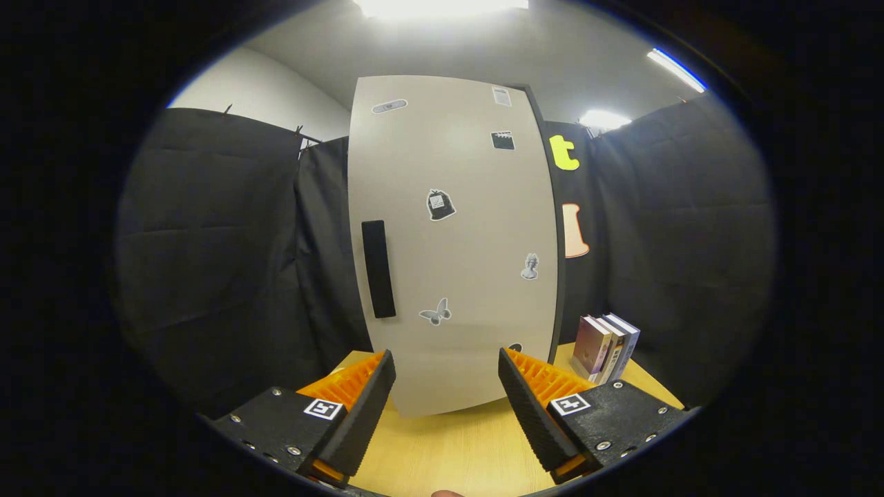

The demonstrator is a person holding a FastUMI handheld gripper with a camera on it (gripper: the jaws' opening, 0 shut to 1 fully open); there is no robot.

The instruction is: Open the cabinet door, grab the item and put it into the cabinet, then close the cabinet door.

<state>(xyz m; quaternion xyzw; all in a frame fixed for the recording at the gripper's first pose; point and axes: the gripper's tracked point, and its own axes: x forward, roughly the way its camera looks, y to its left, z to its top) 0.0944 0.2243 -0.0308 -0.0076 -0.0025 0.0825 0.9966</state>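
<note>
One cabinet [452, 241], door shut, ahead of my gripper [447, 376]; fingers apart, empty, facing the handle [378, 268]; books [606, 347] beyond, right.

Cabinet [452, 235] base behind tool [447, 373] fingers.

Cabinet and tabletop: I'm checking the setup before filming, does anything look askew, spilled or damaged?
Nothing stands out. The cabinet door is shut, the books stand upright beside it on the table, and the gripper is open, holding nothing.
</note>
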